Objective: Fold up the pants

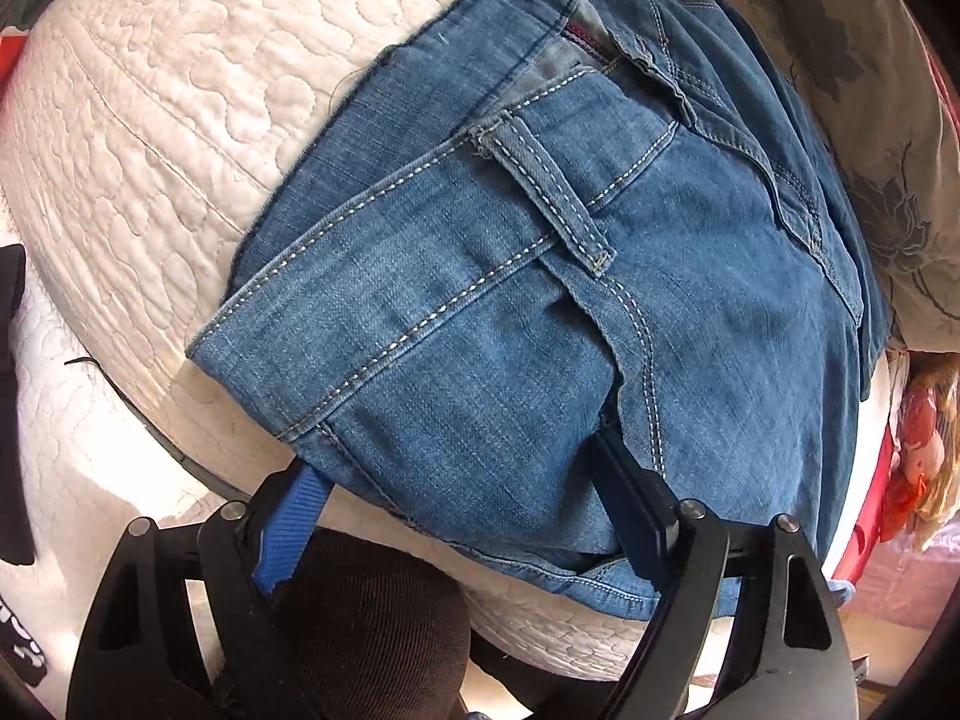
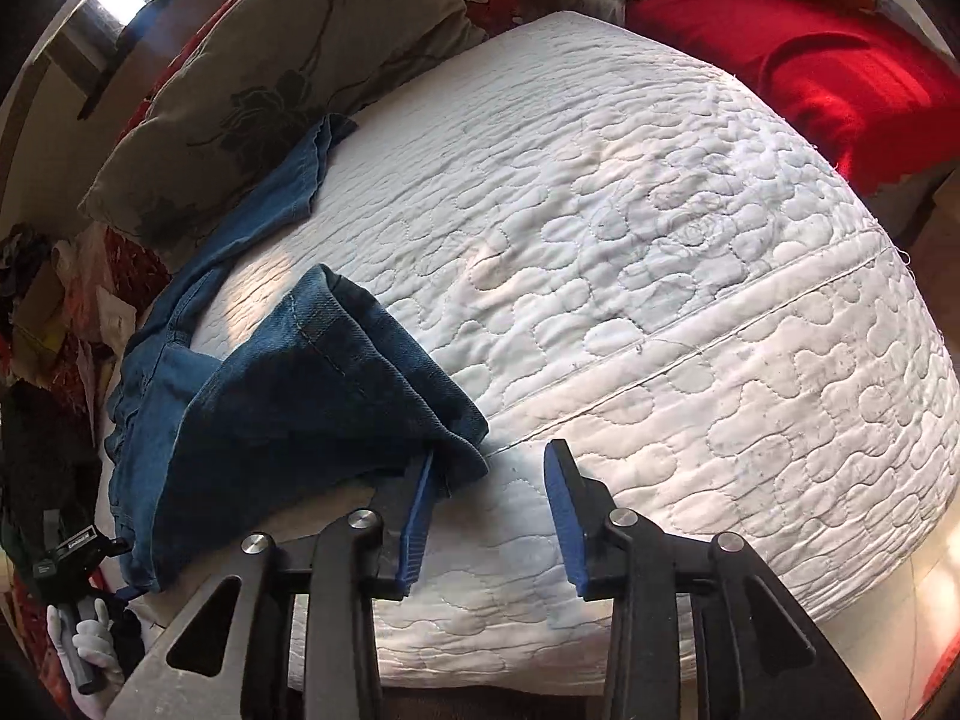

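Observation:
Blue jeans [image 1: 510,312] lie on a white quilted mattress [image 1: 156,120]; the waistband and a belt loop [image 1: 552,198] fill the left wrist view. My left gripper [image 1: 456,462] stands wide at the waist's near edge. Denim drapes between its fingers, the left blue pad [image 1: 288,528] is bare and the right finger [image 1: 636,498] runs under the cloth. In the right wrist view a folded-over leg hem [image 2: 336,384] rests on the mattress [image 2: 660,240]. My right gripper [image 2: 492,453] is open; the hem touches the outside of its left pad [image 2: 417,516], and nothing lies between the pads.
A grey flowered pillow [image 2: 252,90] lies beyond the jeans, with a red blanket [image 2: 840,84] at the far right. A white-gloved hand [image 2: 90,648] holds the other gripper at the lower left of the right wrist view. Cluttered clothes [image 2: 42,312] lie left of the bed.

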A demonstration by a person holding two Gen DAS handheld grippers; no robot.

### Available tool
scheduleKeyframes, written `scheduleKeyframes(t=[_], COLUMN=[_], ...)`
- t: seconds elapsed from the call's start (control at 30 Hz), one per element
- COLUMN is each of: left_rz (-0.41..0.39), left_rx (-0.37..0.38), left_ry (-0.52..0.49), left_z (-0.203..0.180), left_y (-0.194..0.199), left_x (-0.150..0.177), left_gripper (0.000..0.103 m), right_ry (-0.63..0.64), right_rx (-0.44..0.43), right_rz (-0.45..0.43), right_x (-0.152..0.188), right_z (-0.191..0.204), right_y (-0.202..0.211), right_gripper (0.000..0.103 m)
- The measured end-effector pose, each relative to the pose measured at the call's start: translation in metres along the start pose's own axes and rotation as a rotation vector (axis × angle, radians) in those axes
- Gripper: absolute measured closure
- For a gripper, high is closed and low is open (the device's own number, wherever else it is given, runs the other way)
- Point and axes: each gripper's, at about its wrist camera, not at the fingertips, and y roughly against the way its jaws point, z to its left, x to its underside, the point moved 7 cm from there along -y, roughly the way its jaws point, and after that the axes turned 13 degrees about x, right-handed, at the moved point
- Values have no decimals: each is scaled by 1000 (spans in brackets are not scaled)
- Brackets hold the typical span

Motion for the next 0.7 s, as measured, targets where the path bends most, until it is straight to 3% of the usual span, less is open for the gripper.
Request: scheduleKeyframes(t=[0.1,0.17,0.27,0.4,0.43,0.5,0.6,0.7], left_rz=[10,10,11,17,22,28,22,21], left_rx=[2,3,6,-15,-15,-3,-4,-2], left_ry=[-19,-14,-14,-53,-56,-55,-78,-84], left_z=[7,12,16,13,12,11,6,4], left_y=[10,13,17,24,25,27,29,33], left_x=[2,2,2,8,9,14,14,14], left_gripper=[18,18,18,18,18,18,18,18], right_ry=[15,58,30,-77,-94,-123,-177,-121], right_rx=[33,138,177,79,43,-37,-96,-47], right_rz=[-35,-73,-106,-131,-131,-70,49,184], right_x=[4,4,6,-11,-18,-30,-37,-18], right_z=[-4,-6,-24,-37,-33,-21,-6,5], right_y=[15,28,51,73,73,61,27,2], right_gripper=[51,48,50,47,43,33,33,37])
